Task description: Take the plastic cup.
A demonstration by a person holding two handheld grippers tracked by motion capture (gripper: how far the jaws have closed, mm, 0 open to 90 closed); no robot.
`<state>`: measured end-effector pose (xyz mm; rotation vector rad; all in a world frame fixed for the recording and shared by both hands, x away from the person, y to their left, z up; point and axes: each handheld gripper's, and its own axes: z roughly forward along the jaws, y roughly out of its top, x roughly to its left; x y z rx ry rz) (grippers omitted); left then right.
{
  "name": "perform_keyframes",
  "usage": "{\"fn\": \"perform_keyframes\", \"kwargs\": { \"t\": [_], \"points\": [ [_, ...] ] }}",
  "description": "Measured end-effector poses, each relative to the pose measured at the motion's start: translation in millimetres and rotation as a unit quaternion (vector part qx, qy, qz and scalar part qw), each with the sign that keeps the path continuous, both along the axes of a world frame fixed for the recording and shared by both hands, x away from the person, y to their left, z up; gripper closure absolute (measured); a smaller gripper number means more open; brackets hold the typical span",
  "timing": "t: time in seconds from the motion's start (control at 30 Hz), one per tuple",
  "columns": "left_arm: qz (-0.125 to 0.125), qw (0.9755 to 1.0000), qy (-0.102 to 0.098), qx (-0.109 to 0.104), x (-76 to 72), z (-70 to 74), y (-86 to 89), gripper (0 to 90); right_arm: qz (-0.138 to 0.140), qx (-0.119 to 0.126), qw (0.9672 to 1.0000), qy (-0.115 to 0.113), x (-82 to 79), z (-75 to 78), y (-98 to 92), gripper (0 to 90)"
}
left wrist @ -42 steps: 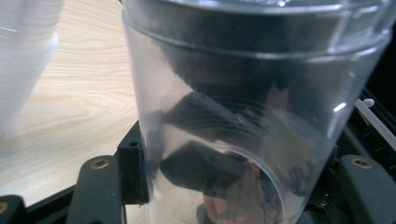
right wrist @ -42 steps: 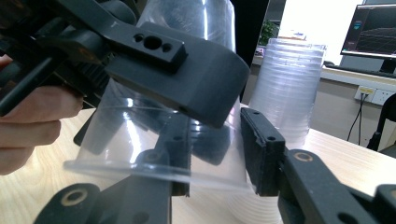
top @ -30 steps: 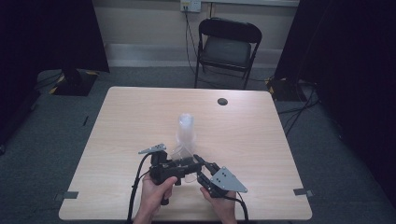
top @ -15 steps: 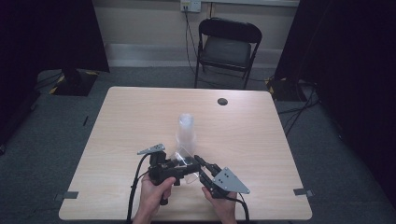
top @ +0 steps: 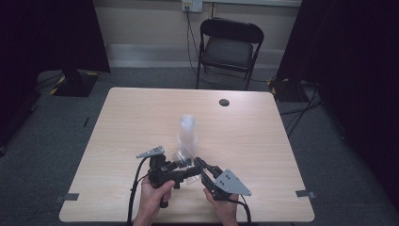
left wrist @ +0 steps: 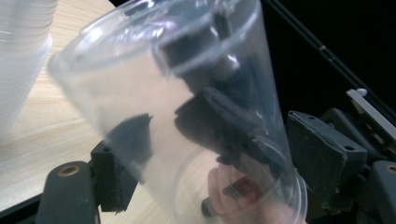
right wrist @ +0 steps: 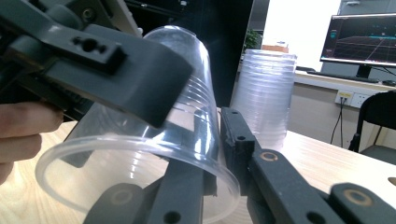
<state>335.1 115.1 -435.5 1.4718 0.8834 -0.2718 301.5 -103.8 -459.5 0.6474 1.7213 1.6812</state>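
While my right gripper (right wrist: 219, 154) pinches the wall of the clear plastic cup (right wrist: 154, 154) at its rim, my left gripper (left wrist: 224, 154) has just been opening, pads clear of it. Cup lies tilted between both grippers, beside the stack of clear cups (top: 187, 132); no readable markings.

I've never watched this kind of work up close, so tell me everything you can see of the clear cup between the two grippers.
The clear cup is thin, see-through plastic with faint rings, tapering from a wide rolled rim to a narrow base. It is tipped over, off the table. The right gripper pinches its wall at the rim, one jaw inside. The left gripper straddles it, jaws just opening. A stack of cups stands beyond.
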Motion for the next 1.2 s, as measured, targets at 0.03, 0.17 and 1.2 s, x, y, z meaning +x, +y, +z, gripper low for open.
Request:
{"fn": "perform_keyframes", "kwargs": {
  "t": [0.03, 0.17, 1.2],
  "points": [
    [-0.001, 1.0000, -0.001, -0.001, -0.4, 0.0, 0.4, 23.0, 0.001, 0.002, 1.0000, 0.001, 0.1, 0.2, -0.6, 85.8],
    [-0.007, 1.0000, -0.007, -0.001, -1.4, 1.0, 1.8, 20.9, -0.009, 0.008, 0.9999, 0.005, 1.6, 0.9, -4.9, 87.0],
    [0.071, 0.9761, -0.147, 0.143, -7.2, -0.4, 17.2, 17.9, -0.015, -0.023, 0.9912, 0.130, 19.1, 19.5, -33.0, 85.8]
  ]
}}
